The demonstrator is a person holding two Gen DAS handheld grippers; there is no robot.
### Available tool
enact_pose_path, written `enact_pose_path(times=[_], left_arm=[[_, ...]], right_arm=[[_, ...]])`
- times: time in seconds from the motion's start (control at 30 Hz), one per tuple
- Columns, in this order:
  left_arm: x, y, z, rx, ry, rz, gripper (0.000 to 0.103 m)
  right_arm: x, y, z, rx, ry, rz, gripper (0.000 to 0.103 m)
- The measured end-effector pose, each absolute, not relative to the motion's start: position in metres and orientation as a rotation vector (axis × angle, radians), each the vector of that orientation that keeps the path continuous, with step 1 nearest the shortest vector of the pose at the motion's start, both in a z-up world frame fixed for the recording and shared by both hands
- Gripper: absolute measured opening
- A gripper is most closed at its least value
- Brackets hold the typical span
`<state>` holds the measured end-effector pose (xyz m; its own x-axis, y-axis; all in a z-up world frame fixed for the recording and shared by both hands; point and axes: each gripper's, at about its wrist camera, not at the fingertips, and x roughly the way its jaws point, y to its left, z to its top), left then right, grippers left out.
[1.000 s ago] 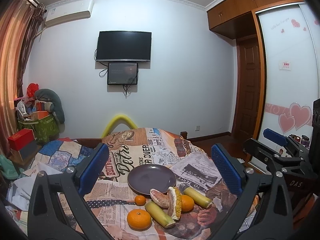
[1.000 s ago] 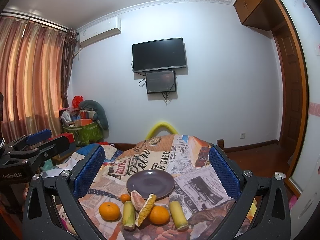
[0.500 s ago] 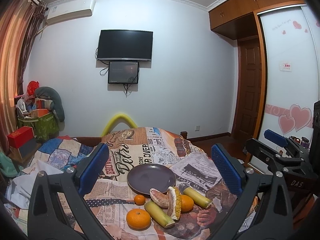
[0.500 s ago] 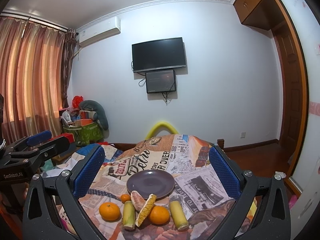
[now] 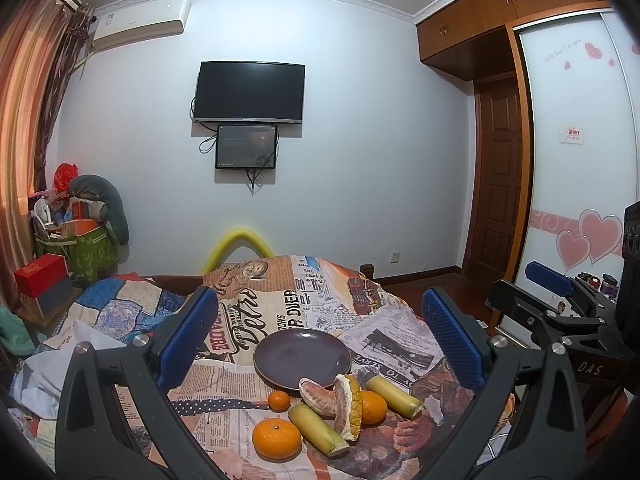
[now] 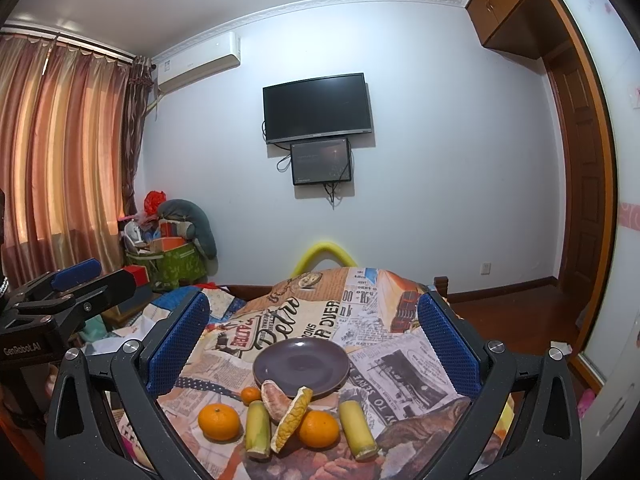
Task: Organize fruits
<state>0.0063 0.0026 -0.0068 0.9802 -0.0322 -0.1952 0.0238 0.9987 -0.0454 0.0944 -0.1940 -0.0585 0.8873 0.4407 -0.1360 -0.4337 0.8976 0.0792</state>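
A dark purple plate (image 5: 302, 357) (image 6: 301, 365) sits empty on a newspaper-print cloth. In front of it lie a large orange (image 5: 276, 438) (image 6: 218, 421), a small orange (image 5: 279, 401) (image 6: 251, 395), a third orange (image 5: 373, 406) (image 6: 319, 429), two pomelo pieces (image 5: 347, 404) (image 6: 291, 418) and two sugarcane sticks (image 5: 318, 429) (image 6: 357, 425). My left gripper (image 5: 320, 340) is open and empty, held back from and above the fruit. My right gripper (image 6: 314, 340) is also open and empty, and shows at the right edge of the left wrist view (image 5: 560, 300).
The cloth-covered table (image 6: 400, 364) drops off at its far edge near a yellow foam arc (image 5: 237, 245). A patchwork cloth (image 5: 120, 312), boxes and a green bin (image 5: 82, 246) stand at the left. A wooden door (image 5: 496, 184) and wardrobe are at the right.
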Motion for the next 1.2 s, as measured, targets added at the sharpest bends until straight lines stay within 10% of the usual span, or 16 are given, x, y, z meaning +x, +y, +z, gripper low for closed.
enact_pose_path(times=[1.2], left_arm=[[0.056,0.035,-0.043,-0.065,0.370,-0.016,0.103]], right_arm=[[0.129,-0.195,-0.095,-0.006,0.305,0.417,0.103]])
